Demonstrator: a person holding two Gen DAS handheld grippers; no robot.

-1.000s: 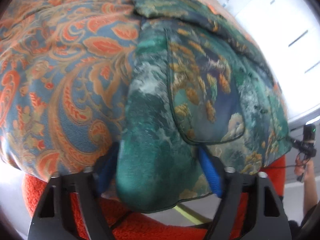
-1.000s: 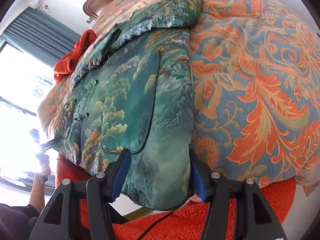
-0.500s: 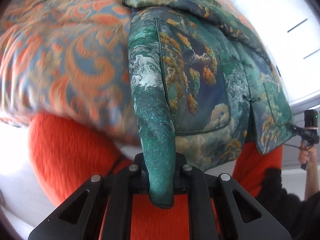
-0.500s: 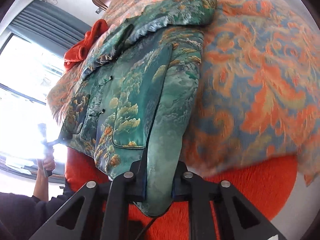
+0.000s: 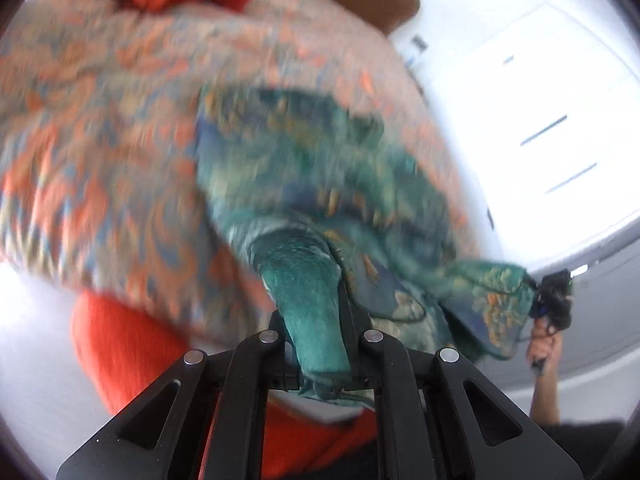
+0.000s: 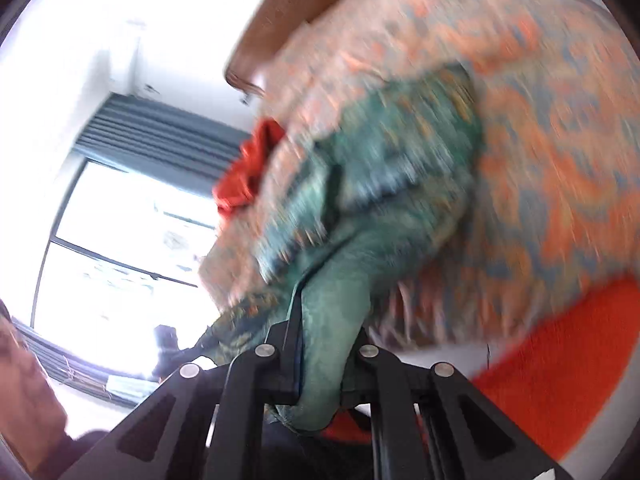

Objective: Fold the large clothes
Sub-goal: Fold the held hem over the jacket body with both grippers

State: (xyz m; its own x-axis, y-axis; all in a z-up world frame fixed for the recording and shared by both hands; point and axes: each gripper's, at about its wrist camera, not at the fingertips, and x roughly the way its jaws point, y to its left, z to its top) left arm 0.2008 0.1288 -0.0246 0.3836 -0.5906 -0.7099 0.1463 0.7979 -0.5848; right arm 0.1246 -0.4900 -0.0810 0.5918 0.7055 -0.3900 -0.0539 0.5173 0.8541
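Tools (image 5: 320,360) (image 6: 316,376) clamp jacket (image 5: 320,184) hem above bedspread (image 5: 100,140).

We're in a bedroom here, a home by the look of it. There's a bed under a paisley bedspread (image 5: 120,128) in orange and blue, with a brown wooden headboard (image 6: 280,12) showing at the far end. An orange-red blanket (image 6: 560,380) hangs along the near side of the bed. Off to one side, a big bright window (image 6: 120,248) with grey pleated curtains (image 6: 160,136); on the other, white cabinet doors (image 5: 540,120) with slim handles.
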